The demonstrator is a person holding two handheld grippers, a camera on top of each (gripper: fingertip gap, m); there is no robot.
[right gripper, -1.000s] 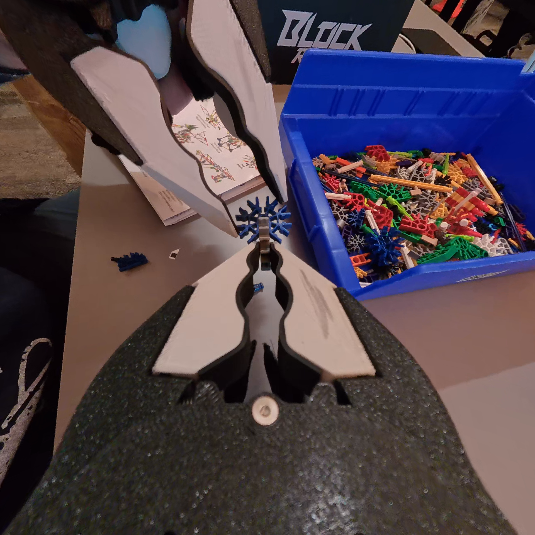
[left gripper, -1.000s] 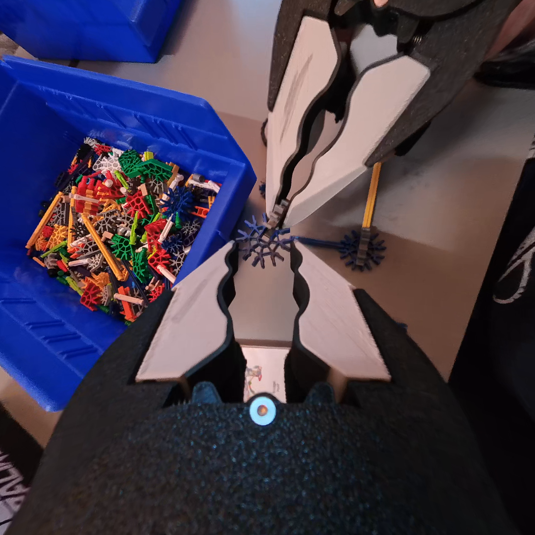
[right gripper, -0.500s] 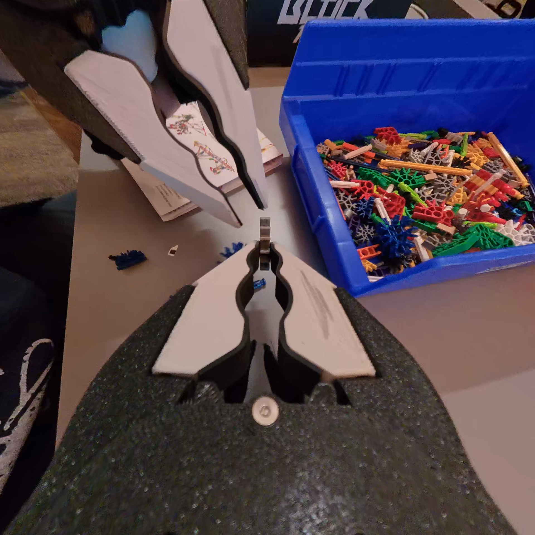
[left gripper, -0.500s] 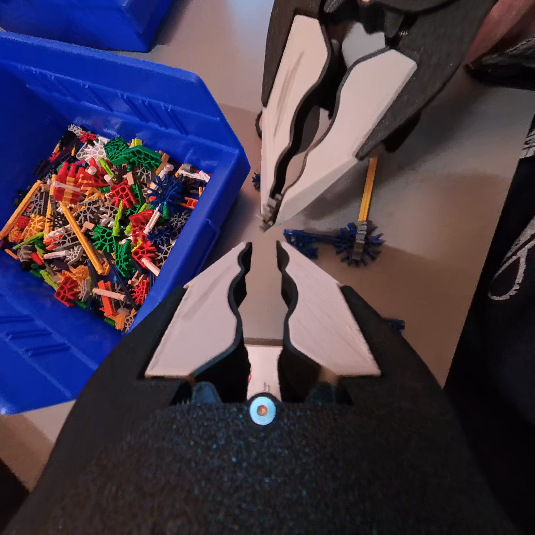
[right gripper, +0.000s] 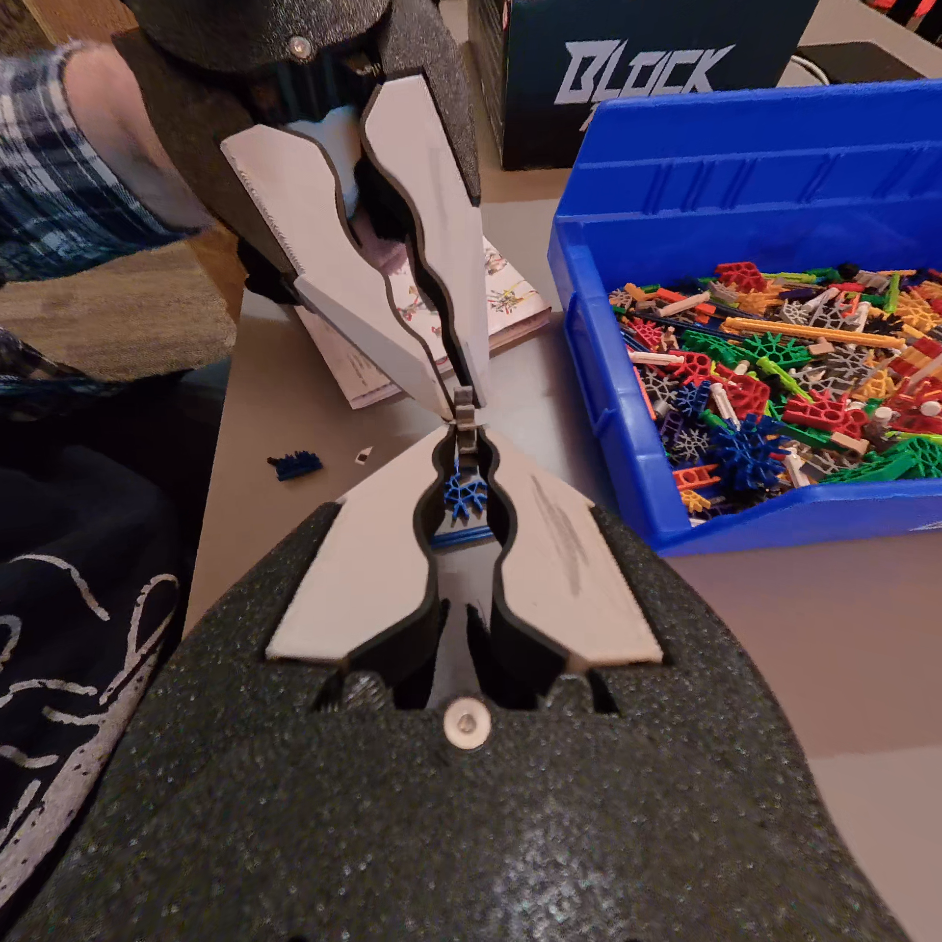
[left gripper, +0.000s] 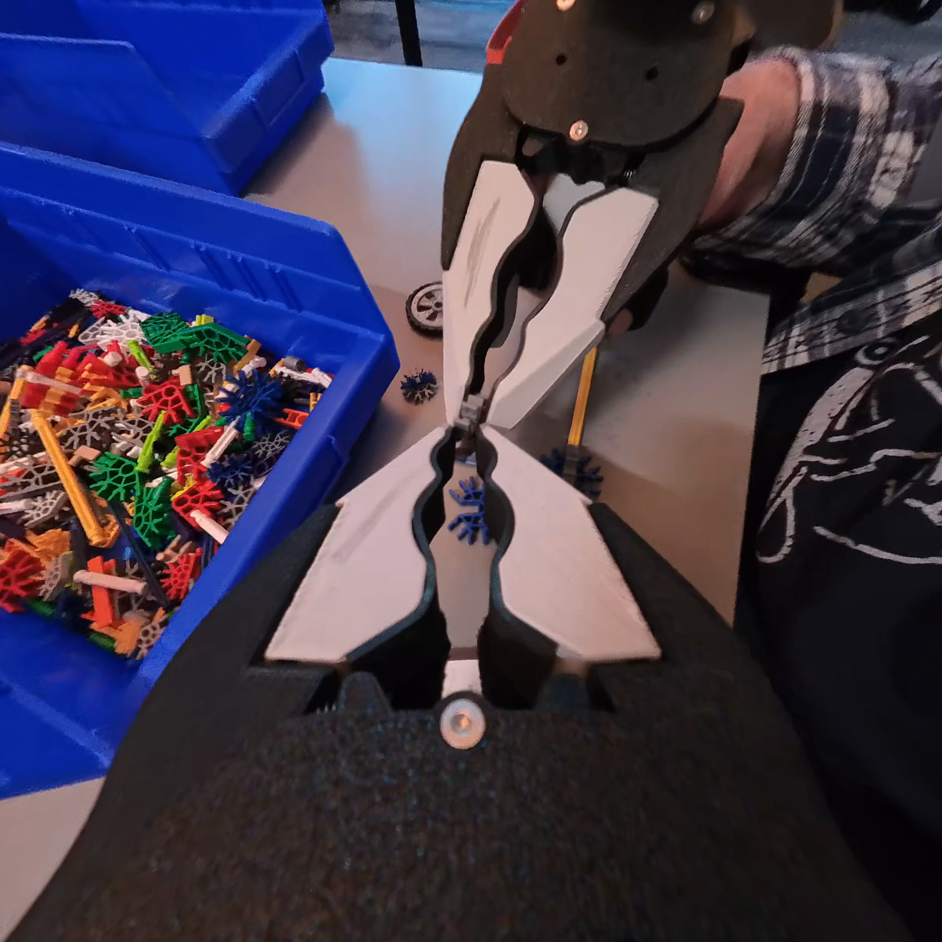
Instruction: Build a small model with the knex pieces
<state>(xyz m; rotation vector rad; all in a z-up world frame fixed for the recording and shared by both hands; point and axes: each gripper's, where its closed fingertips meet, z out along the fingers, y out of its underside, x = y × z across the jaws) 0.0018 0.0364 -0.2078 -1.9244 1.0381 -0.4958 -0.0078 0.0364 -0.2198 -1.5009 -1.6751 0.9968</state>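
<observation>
Grey connector piece (left gripper: 470, 414): frame centre, pinched tip to tip between my left gripper (left gripper: 463, 442) and right gripper (right gripper: 465, 439), both clamped on it. Beneath: blue snowflake connector (right gripper: 463, 495) on grey table (right gripper: 764, 637). Blue bin (right gripper: 601, 408) of mixed pieces, right; booklet (right gripper: 504, 306), upper centre.

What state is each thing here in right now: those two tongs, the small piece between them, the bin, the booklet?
Left tongs: shut on small grey plastic connector.
Right tongs: shut on the same connector.
Small grey plastic connector: pinched at both ends, off the table.
Blue plastic bin: open, holding mixed coloured pieces.
Blue snowflake-shaped connector: lying loose on the table below.
Paper booklet: lying flat, partly hidden.
</observation>
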